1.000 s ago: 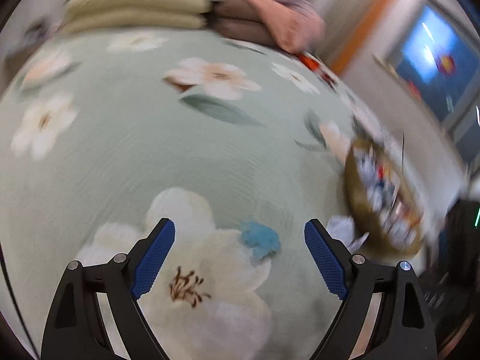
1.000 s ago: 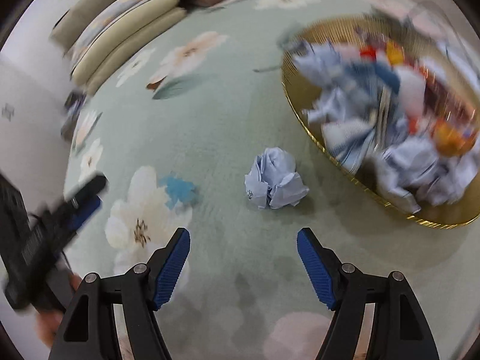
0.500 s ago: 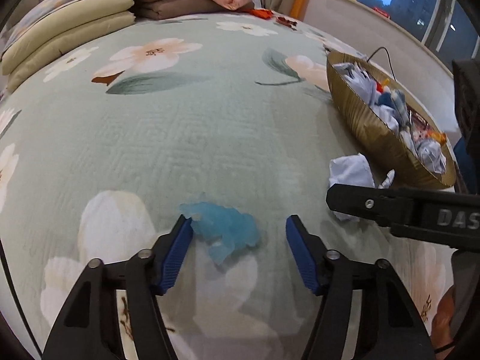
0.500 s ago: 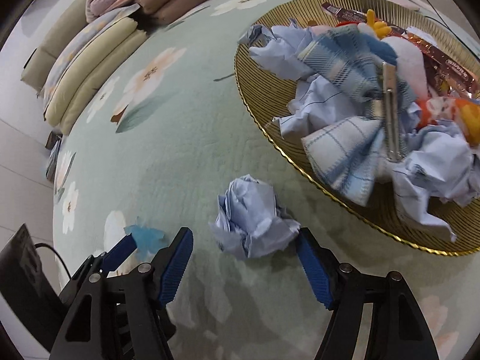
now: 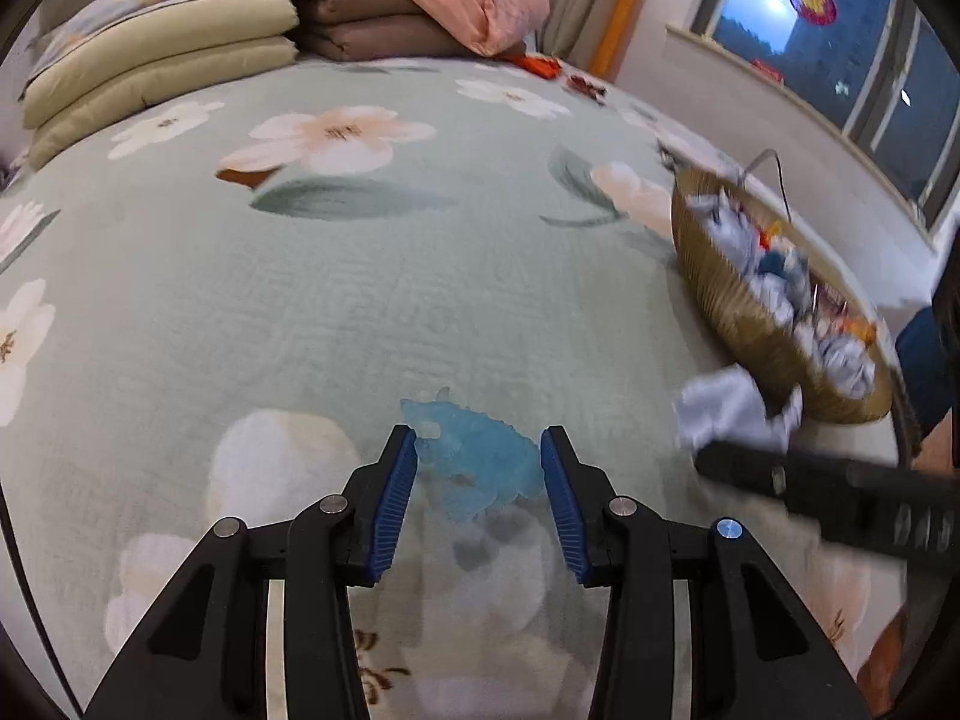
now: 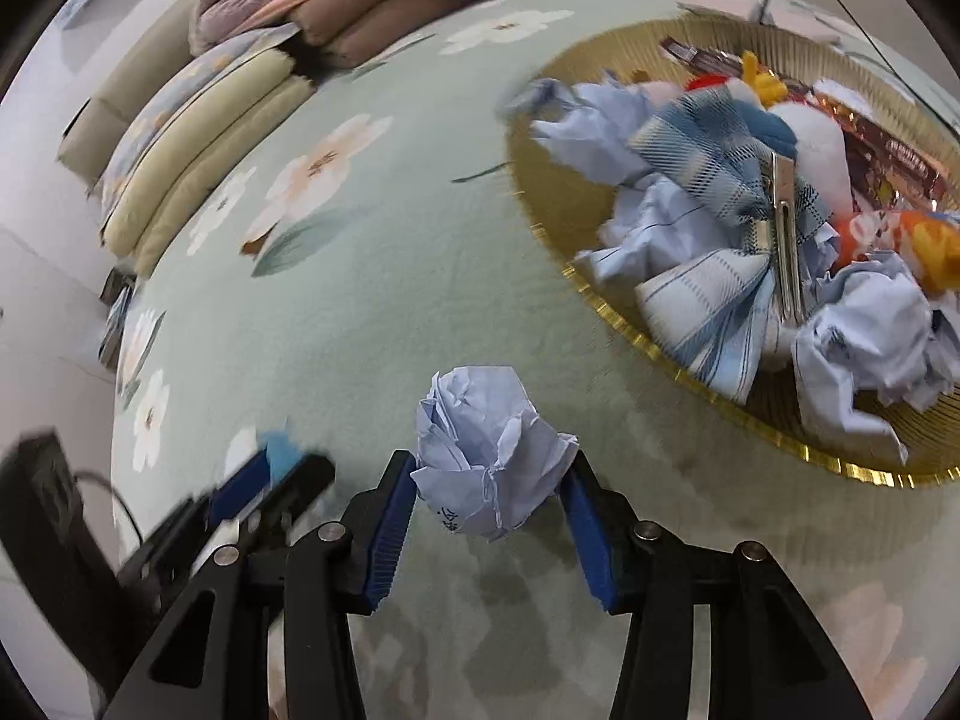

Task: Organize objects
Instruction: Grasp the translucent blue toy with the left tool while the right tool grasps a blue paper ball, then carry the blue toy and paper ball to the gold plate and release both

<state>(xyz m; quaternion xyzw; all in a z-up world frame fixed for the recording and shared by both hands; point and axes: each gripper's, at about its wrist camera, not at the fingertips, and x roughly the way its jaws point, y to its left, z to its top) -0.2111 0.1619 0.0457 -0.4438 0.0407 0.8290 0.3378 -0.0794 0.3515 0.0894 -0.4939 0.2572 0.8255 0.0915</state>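
Observation:
A translucent blue toy lies on the floral bedspread. My left gripper has closed around it, both pads touching its sides. A crumpled pale blue paper ball sits between the pads of my right gripper, which is shut on it. The paper ball also shows in the left wrist view, beside the gold basket. The basket holds several crumpled papers, checked cloth and a toy.
Folded pillows and blankets are stacked at the far side of the bed. A window is at the right. The left gripper shows in the right wrist view.
Both grippers have moved forward and closed: the left onto the blue toy, the right onto the paper ball.

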